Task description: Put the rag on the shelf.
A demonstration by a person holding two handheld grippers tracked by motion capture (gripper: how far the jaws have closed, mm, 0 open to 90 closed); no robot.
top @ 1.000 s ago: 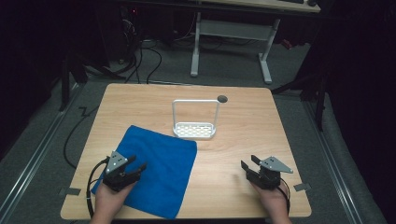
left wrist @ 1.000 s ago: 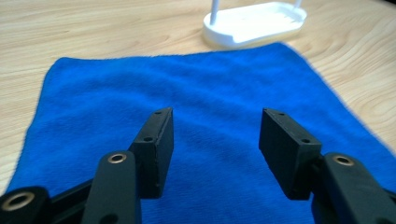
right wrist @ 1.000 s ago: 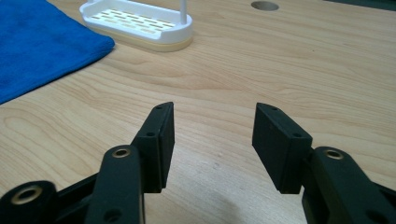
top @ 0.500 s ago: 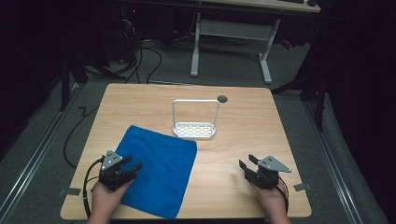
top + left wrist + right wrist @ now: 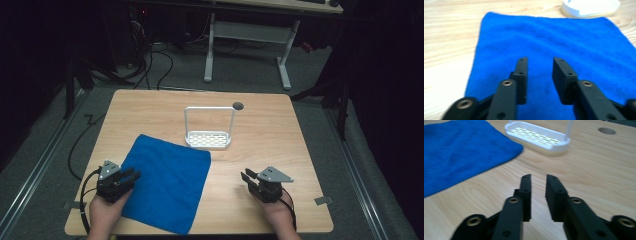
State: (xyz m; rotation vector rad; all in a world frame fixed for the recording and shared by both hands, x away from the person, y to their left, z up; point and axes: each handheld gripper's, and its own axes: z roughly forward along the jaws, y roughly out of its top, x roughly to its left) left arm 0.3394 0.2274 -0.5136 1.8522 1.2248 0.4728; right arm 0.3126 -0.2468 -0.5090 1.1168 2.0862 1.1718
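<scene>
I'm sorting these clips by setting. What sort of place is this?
Probably a lab or workshop recording station, not a home. A bare wooden table stands on grey carpet in a dark room, cables trail across the floor behind it, and a height-adjustable desk frame stands beyond.

Brightly lit table (image 5: pixel 280 150) amid dark surroundings; soft, slightly blurred close-ups.

Both grippers, left (image 5: pixel 131 176) and right (image 5: pixel 248 177), were black, with flat rectangular jaws fixed by small screws and brass-coloured pivot pins. Each carried a grey three-cornered plate and trailed a black cable.
</scene>
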